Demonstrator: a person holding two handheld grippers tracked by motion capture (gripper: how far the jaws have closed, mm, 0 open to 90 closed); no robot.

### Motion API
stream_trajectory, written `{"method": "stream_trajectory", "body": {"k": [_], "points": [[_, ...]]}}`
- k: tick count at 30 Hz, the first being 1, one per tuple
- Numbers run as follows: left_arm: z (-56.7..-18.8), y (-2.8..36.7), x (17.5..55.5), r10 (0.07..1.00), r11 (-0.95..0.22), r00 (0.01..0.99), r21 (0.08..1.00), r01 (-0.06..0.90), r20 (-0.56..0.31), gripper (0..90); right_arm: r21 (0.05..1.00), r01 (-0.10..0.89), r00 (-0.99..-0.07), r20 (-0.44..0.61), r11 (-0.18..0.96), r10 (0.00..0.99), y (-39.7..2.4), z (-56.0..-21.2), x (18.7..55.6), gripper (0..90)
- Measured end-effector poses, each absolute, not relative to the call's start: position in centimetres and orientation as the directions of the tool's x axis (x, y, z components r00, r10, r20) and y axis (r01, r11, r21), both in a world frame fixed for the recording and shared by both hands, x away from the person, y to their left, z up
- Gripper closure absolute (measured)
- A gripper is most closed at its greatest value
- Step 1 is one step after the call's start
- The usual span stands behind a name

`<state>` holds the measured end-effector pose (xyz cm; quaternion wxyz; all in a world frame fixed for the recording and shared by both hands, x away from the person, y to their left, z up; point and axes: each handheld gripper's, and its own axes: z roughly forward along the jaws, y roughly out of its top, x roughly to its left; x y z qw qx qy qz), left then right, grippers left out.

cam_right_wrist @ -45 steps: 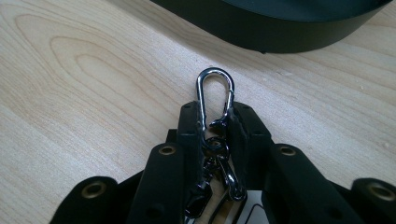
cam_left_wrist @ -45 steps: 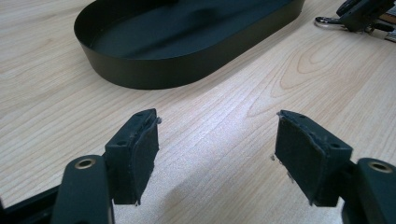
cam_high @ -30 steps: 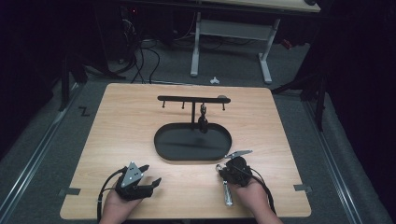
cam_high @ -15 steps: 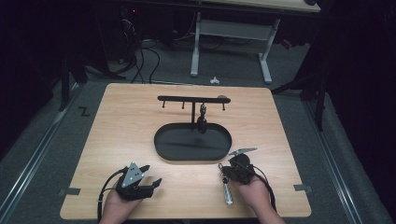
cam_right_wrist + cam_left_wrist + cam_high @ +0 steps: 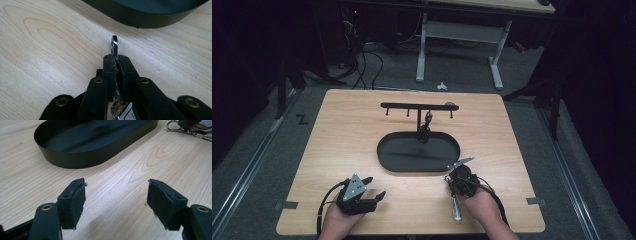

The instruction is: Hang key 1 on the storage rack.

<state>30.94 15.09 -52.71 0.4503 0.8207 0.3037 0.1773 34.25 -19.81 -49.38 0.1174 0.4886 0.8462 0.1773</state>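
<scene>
My right gripper (image 5: 116, 65) has just closed its jaws on a metal key ring (image 5: 114, 45), near the front edge of the tabletop (image 5: 362, 130), just beside the black oval tray (image 5: 384, 150). My left gripper (image 5: 116, 200) rests wide open near the front-left corner, holding nothing.
</scene>
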Motion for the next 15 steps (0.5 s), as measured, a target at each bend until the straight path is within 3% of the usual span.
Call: {"method": "stream_trajectory", "body": {"k": [15], "points": [[-52.6, 15.2, 30.9, 0.656, -0.403, 0.754, 0.851, 0.337, 0.012, 31.4, 0.112, 0.804, -0.585, -0.026, 0.584, 0.810, -17.8, -48.9, 37.7, 85.6]]}}
